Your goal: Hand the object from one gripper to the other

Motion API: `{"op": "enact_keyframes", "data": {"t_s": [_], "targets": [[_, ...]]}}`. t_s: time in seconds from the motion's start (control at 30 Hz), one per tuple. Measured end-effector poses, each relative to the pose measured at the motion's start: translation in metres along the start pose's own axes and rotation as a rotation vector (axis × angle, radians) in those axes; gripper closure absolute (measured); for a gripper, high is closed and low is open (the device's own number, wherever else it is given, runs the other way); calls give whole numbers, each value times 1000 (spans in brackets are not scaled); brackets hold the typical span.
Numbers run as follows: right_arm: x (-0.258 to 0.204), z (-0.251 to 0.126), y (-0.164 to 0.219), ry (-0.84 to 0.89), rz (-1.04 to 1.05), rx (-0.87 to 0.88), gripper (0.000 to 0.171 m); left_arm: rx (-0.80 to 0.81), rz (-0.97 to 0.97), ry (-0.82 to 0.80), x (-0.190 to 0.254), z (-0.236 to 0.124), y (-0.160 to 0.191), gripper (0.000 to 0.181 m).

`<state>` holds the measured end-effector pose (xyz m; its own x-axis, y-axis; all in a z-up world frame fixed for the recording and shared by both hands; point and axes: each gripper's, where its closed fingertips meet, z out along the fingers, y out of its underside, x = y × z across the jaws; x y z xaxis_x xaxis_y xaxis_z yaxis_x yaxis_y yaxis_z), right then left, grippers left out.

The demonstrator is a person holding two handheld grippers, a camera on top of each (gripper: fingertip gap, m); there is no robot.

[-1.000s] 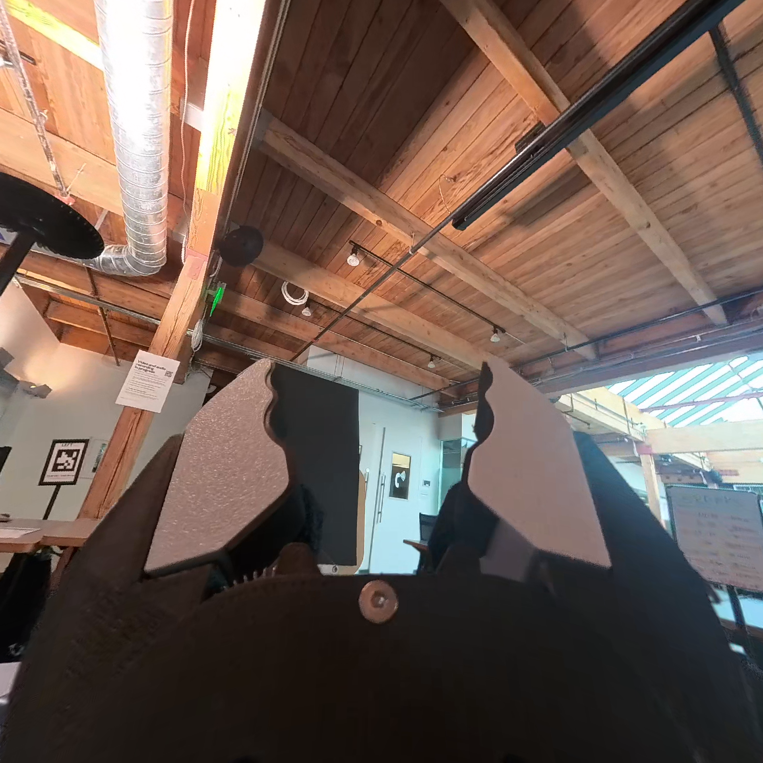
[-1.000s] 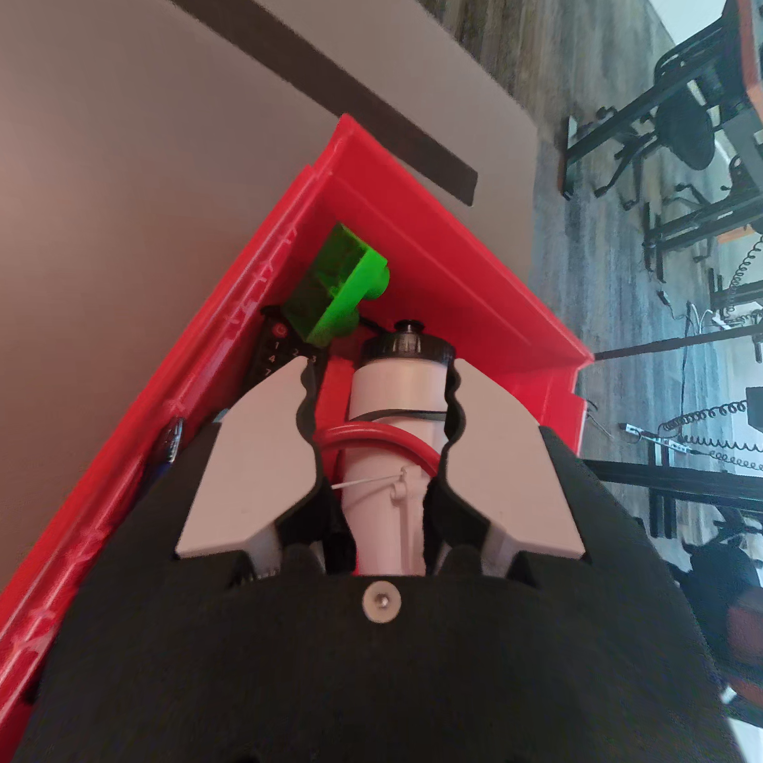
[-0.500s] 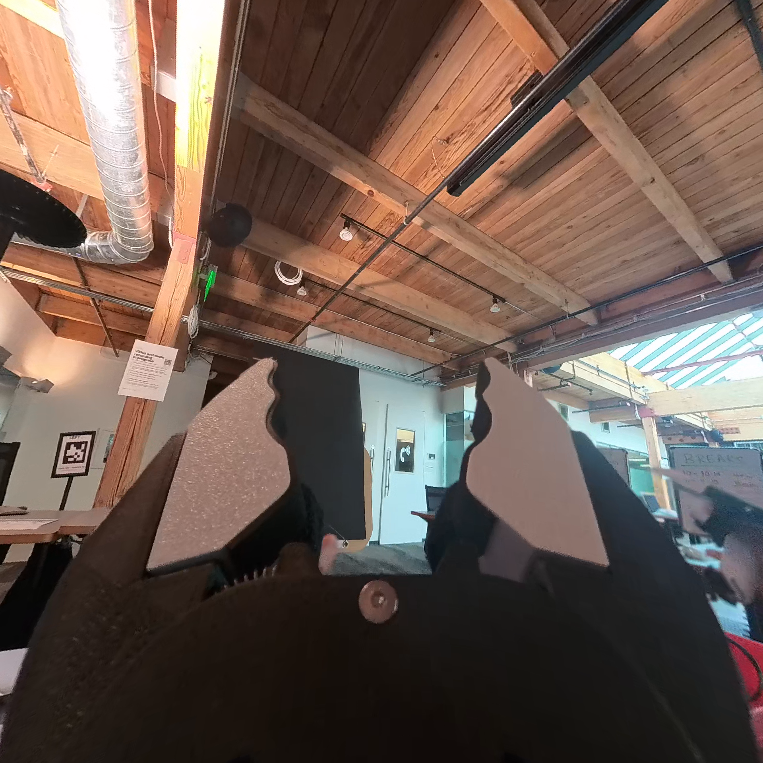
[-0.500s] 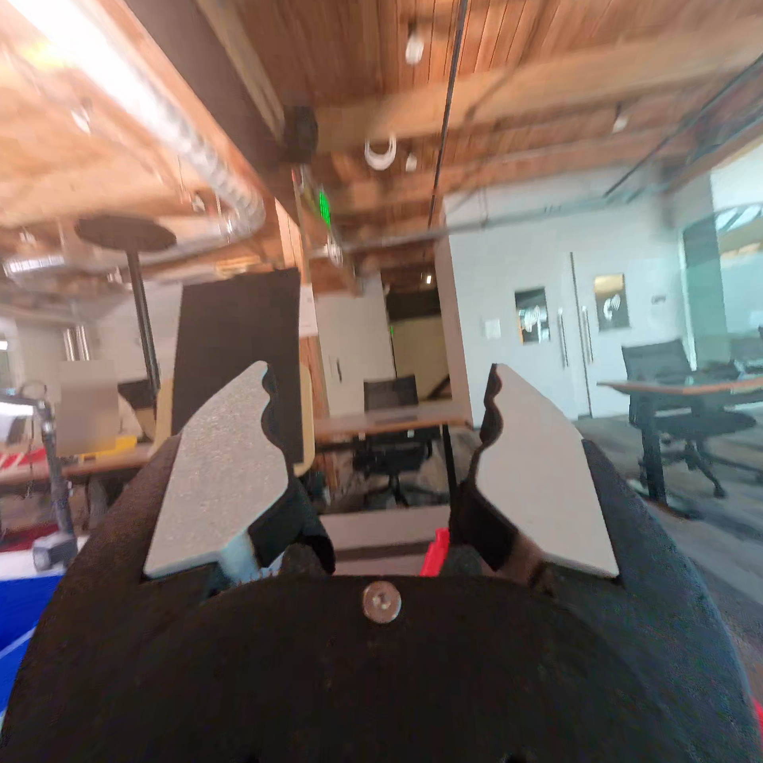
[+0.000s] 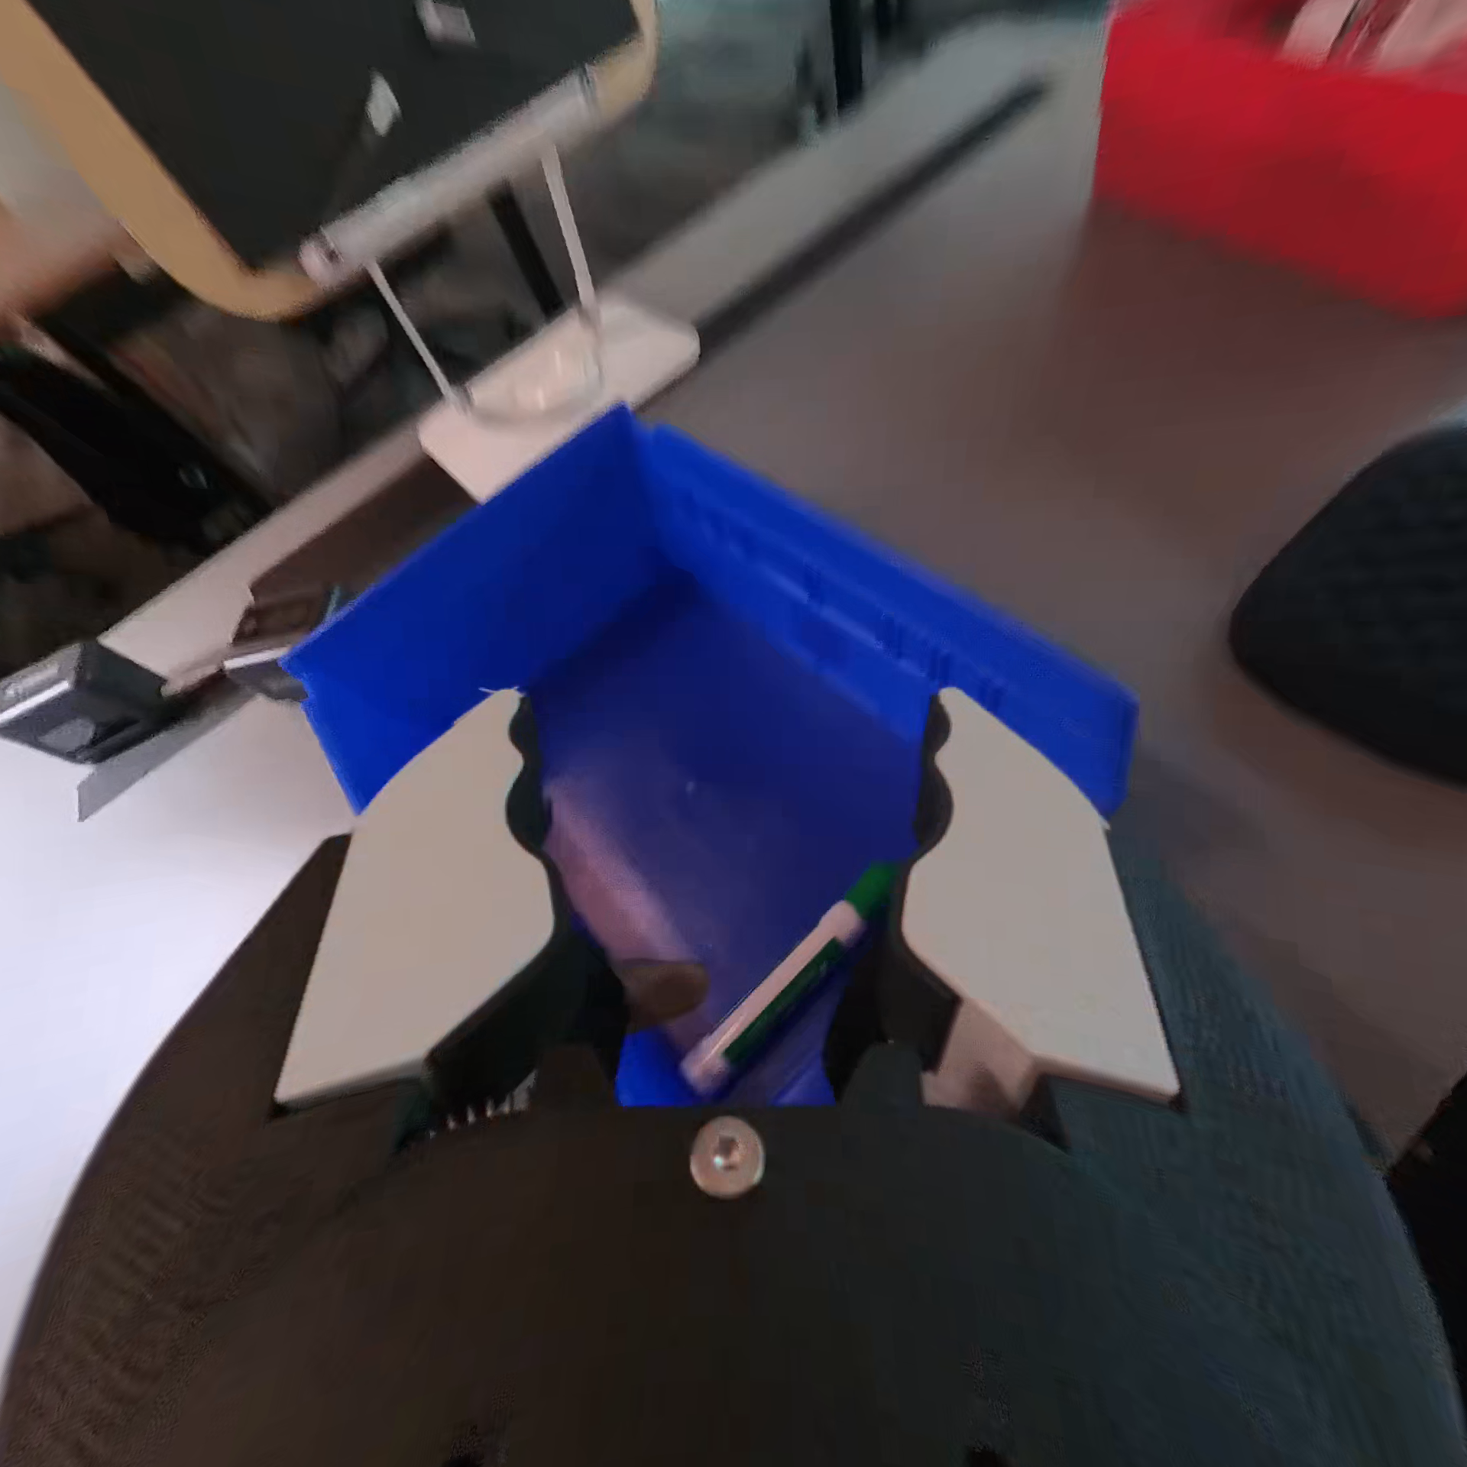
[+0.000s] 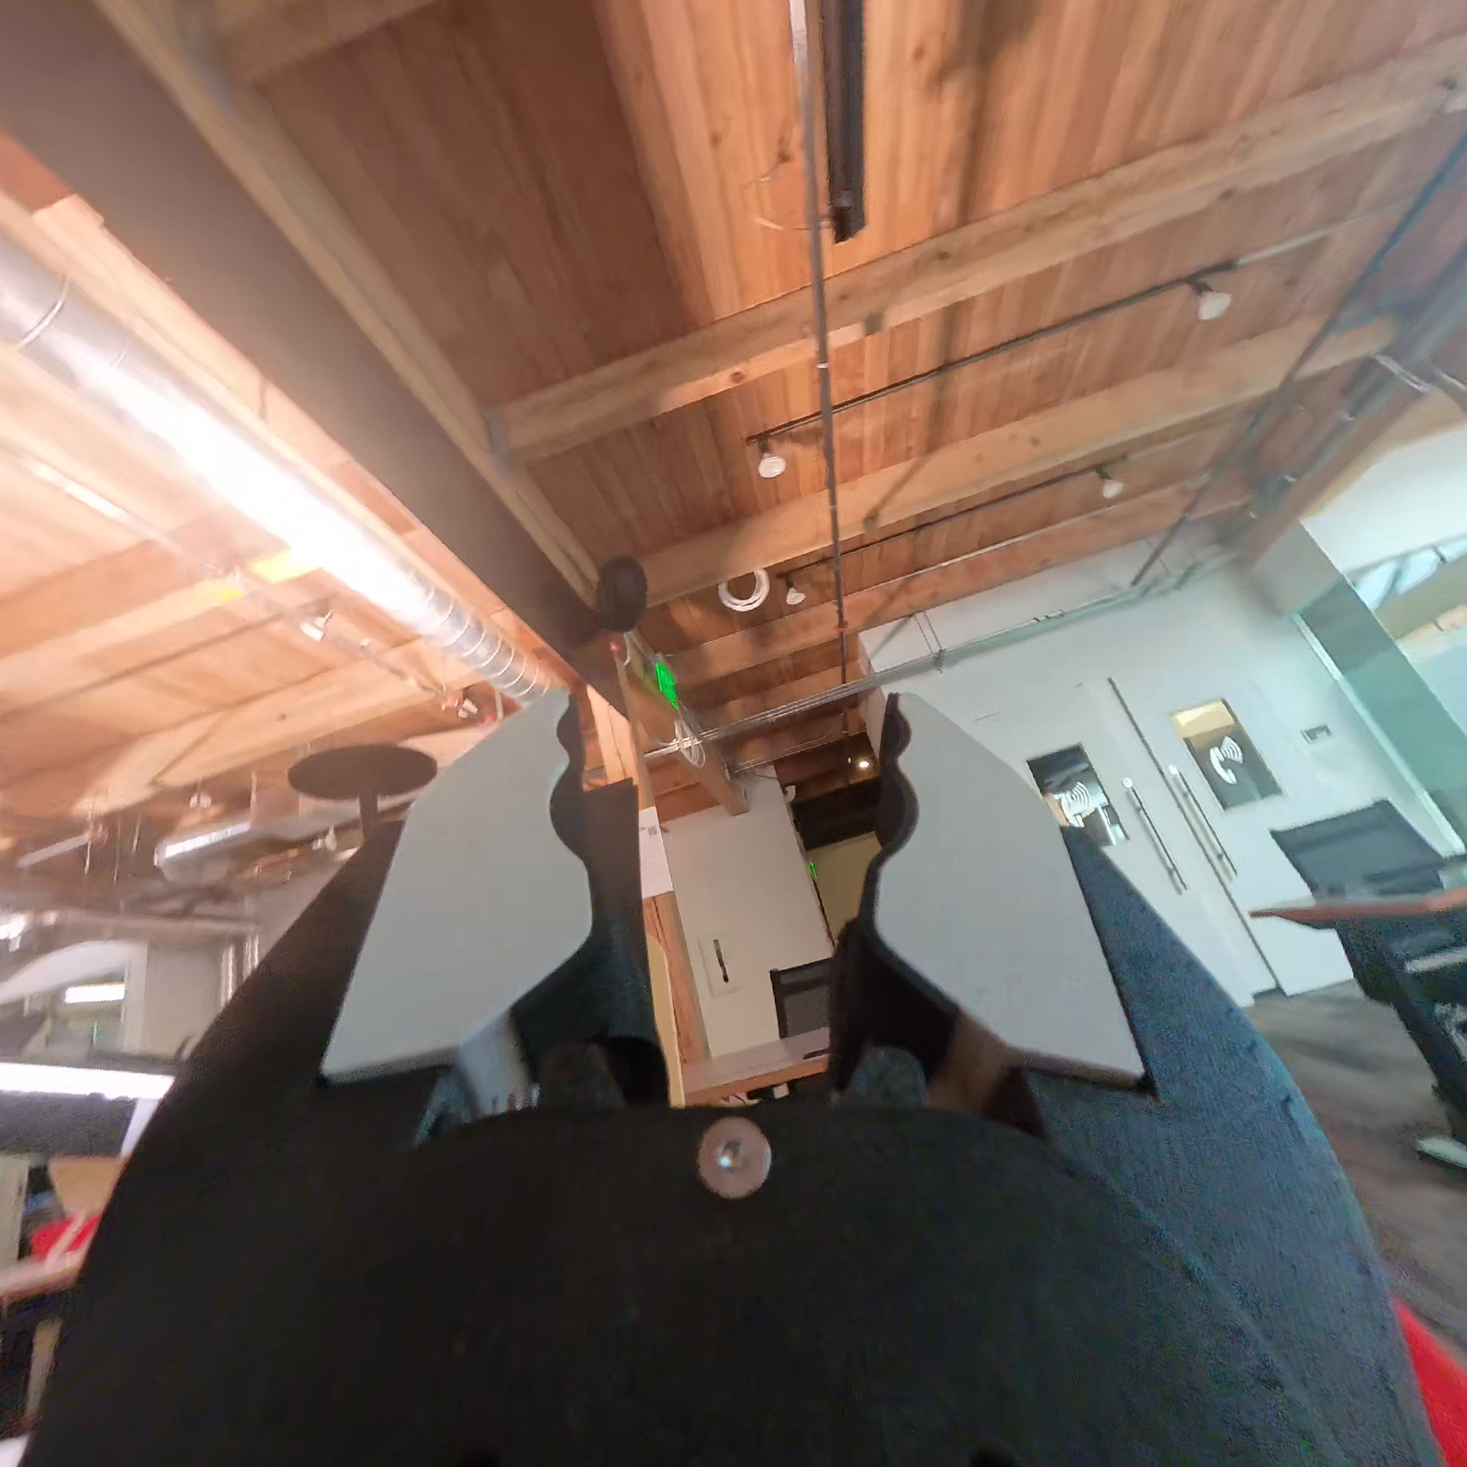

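Blue bin [image 5: 794,556] sits under the empty, spread left gripper [image 5: 726,762], a green-capped marker [image 5: 782,992], probably the object, inside it awaiting pickup, while the right gripper [image 6: 730,762], parted and empty, points ceilingward.

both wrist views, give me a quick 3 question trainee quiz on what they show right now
1. True or false: the left gripper is shut on the green and white marker.
2. Where does the marker lie? A) in the blue bin B) in the red bin C) on the table
3. Fill in: the right gripper points up at the wooden ____.

Key: 1 false, its jaws stand apart and hold nothing. 2 A. 3 ceiling.
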<state>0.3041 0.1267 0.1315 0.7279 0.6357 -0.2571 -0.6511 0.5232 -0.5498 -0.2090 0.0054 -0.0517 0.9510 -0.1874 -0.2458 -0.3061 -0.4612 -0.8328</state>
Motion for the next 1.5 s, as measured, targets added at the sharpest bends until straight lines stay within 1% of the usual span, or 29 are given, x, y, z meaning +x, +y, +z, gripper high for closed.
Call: {"op": "enact_keyframes", "data": {"t_s": [0.03, 0.13, 0.2, 0.23, 0.3, 0.37, 0.43, 0.47, 0.53, 0.63, 0.73, 0.87, 1.0, 1.13, 1.2, 1.3, 1.33, 1.4, 1.43, 1.5], "targets": [[-10, 6, -2, -36, -33, -7, 100, -87, 19, 10, -5, 7, 3, 85], [-42, 18, 0, -158, -99, -41, 101, -369, 108, 36, -25, 24, 16, 86], [-57, 17, 11, -232, -136, -99, 100, -531, 161, 49, -39, 36, 24, 93], [-60, 14, 17, -255, -153, -131, 99, -597, 186, 36, -49, 43, 27, 100], [-60, 10, 24, -270, -165, -165, 102, -722, 227, 23, -65, 56, 35, 111], [-60, 8, 26, -285, -154, -184, 101, -810, 230, 27, -77, 68, 42, 115], [-56, 6, 22, -278, -146, -173, 102, -845, 223, 29, -87, 85, 47, 122], [-54, 5, 20, -276, -145, -163, 103, -864, 250, 44, -90, 94, 52, 125], [-50, 3, 15, -273, -140, -158, 106, -951, 310, 56, -98, 106, 69, 126], [-44, 0, 6, -263, -127, -137, 106, -1114, 378, -18, -124, 115, 95, 126], [-40, -3, -1, -253, -126, -116, 107, -1200, 464, -22, -138, 120, 112, 126], [-39, -5, -4, -257, -117, -101, 109, -1203, 570, 7, -143, 129, 120, 128], [-44, -2, -3, -264, -115, -98, 110, -1198, 690, -19, -154, 137, 120, 129], [-52, 3, 4, -280, -141, -113, 111, -1195, 706, 26, -147, 145, 132, 133], [-53, 5, 4, -280, -164, -120, 109, -1209, 710, 30, -146, 146, 137, 148], [-52, 8, 3, -278, -161, -117, 109, -1201, 687, 41, -142, 143, 134, 149], [-52, 8, 4, -276, -156, -117, 111, -1171, 672, 33, -141, 142, 128, 150], [-54, 9, 7, -279, -154, -131, 112, -1058, 611, -6, -138, 143, 107, 150], [-57, 8, 10, -284, -158, -143, 111, -975, 565, -16, -133, 143, 93, 150], [-68, 5, 15, -333, -183, -147, 111, -755, 451, 7, -112, 140, 57, 150]]}}
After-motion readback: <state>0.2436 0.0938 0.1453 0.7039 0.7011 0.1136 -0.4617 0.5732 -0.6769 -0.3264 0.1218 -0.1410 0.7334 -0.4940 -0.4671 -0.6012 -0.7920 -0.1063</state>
